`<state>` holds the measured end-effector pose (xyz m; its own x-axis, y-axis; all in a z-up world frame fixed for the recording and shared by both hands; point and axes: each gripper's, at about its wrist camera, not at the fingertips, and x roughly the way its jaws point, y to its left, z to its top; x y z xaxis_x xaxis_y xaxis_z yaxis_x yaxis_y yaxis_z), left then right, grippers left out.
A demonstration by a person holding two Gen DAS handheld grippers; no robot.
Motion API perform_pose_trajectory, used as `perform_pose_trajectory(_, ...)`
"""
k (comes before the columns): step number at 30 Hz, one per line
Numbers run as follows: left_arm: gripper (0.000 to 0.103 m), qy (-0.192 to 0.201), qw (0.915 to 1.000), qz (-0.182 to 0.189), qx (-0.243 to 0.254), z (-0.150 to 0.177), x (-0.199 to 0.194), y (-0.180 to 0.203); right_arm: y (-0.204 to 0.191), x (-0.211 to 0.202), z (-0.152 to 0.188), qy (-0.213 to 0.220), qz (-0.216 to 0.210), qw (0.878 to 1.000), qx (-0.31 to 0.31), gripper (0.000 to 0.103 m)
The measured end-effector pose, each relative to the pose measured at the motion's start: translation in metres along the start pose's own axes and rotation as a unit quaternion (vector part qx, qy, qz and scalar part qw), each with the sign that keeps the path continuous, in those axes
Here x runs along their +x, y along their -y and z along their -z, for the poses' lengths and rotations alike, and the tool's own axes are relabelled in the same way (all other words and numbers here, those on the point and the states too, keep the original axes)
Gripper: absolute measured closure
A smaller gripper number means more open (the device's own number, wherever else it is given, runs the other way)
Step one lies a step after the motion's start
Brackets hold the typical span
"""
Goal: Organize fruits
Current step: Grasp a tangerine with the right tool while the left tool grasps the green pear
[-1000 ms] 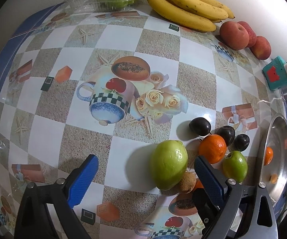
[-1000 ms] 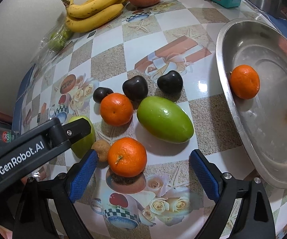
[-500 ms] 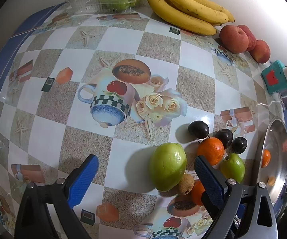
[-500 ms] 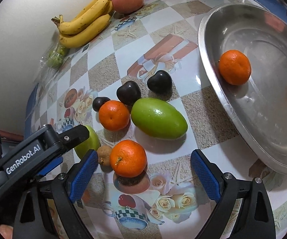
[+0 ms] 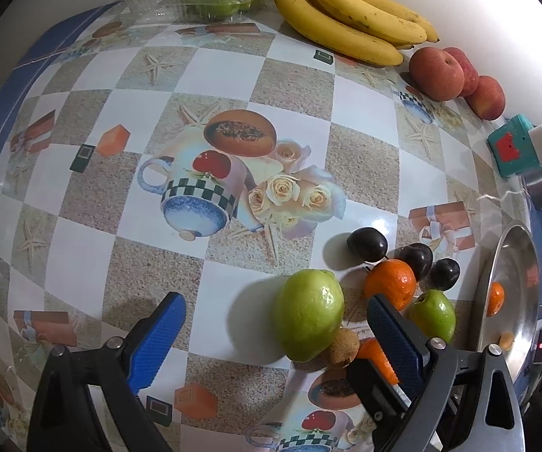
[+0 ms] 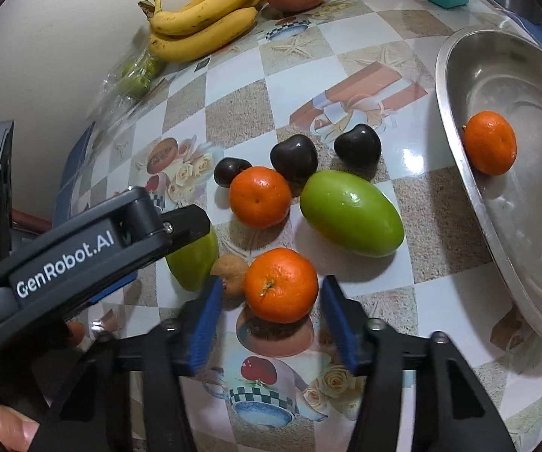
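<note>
The right gripper [image 6: 271,303], blue-padded and black-framed, has just been closing: its jaws, wide apart a second ago, now stand narrow on either side of the nearest round orange tangerine [image 6: 280,284], which sits between the pads on the table. Whether the pads press on it cannot be told. The camera view now sits slightly closer to the fruit.
</note>
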<state>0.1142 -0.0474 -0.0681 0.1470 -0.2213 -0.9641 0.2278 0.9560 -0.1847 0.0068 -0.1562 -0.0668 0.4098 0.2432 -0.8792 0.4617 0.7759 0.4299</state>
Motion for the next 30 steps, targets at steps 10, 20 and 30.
perform_pose_trajectory(10,0.031,-0.013,0.9997,0.02,0.008,0.001,0.005,0.006,0.007,0.001,-0.006,0.004,-0.016,1.0,0.025,0.062)
perform_pose_trajectory(20,0.06,-0.019,0.9993,0.029,0.017,0.002,0.011,0.018,0.01,0.0,-0.006,0.001,-0.021,0.999,0.031,0.062)
perform_pose_trajectory(30,0.06,-0.019,0.9994,0.026,0.012,0.0,0.008,0.011,0.004,0.006,-0.008,0.001,-0.015,1.0,0.018,0.062)
